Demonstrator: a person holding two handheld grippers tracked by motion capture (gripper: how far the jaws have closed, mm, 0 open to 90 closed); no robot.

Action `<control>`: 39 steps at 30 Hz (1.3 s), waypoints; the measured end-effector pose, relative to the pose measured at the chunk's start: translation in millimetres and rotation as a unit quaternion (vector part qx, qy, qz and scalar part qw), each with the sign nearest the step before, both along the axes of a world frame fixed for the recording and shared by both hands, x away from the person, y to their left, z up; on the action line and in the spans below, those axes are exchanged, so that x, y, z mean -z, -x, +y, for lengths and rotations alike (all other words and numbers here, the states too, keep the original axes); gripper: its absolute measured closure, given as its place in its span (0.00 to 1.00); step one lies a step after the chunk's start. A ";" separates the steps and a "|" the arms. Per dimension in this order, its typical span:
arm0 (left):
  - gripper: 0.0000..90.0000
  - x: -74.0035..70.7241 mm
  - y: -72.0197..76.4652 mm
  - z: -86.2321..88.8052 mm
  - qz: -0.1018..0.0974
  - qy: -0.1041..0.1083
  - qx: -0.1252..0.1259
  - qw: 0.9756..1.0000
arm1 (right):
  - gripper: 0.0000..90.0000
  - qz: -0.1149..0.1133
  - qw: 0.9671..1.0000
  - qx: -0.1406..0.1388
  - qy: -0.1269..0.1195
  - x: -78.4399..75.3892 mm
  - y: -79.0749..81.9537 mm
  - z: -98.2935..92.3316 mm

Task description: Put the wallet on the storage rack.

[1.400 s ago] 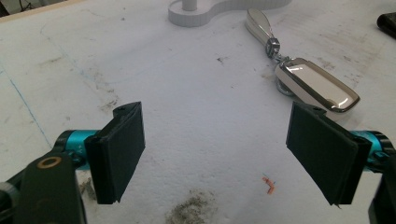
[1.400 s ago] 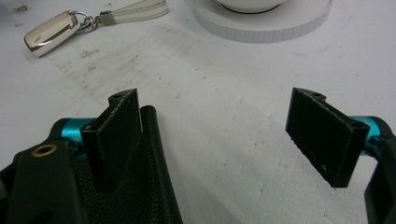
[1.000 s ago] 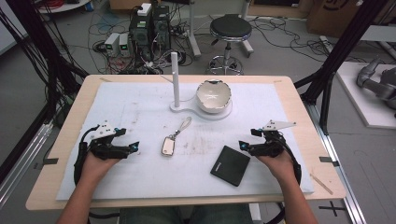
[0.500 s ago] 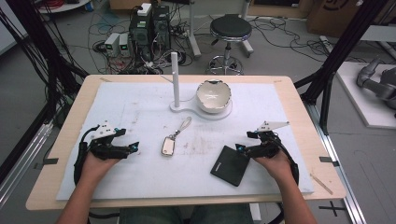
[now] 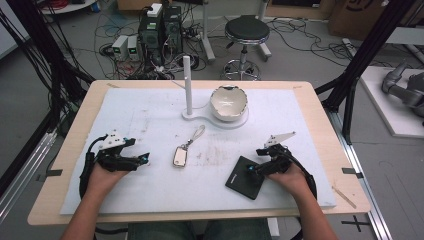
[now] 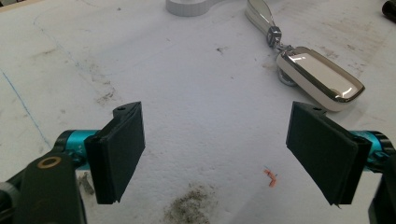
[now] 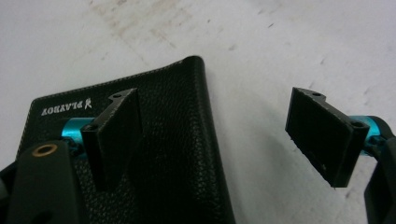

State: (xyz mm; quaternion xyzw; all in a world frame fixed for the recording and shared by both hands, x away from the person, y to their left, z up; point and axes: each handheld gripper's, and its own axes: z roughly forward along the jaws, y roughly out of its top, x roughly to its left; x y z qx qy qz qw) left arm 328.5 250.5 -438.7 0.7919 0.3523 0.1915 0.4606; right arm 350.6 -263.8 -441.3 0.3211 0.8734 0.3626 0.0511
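Wallet (image 5: 245, 177) not yet grasped, flat on the table (image 5: 320, 125).
Right gripper (image 5: 256, 168) straddles its edge, jaws spread; left gripper (image 5: 145, 159) idle, jaws apart.

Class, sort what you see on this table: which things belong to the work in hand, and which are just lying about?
In use:
- flat black leather wallet, under the open right gripper

Lying about:
- shiny silver key fob with strap, ahead of the open left gripper
- white bowl
- white upright post
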 end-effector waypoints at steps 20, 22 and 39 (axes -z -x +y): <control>0.22 -0.3 0.8 -1.1 -0.004 -0.004 0.002 1.000 | 0.46 0.027 0.999 -0.027 -0.006 0.7 4.1 0.8; 0.22 -0.2 0.8 -1.4 -0.005 -0.006 0.002 1.000 | 0.57 0.041 0.998 -0.039 -0.016 0.3 4.1 0.3; 0.22 1.4 0.2 -3.2 -0.001 -0.018 0.006 1.000 | 0.89 0.046 0.998 -0.020 -0.030 -3.7 2.1 -5.8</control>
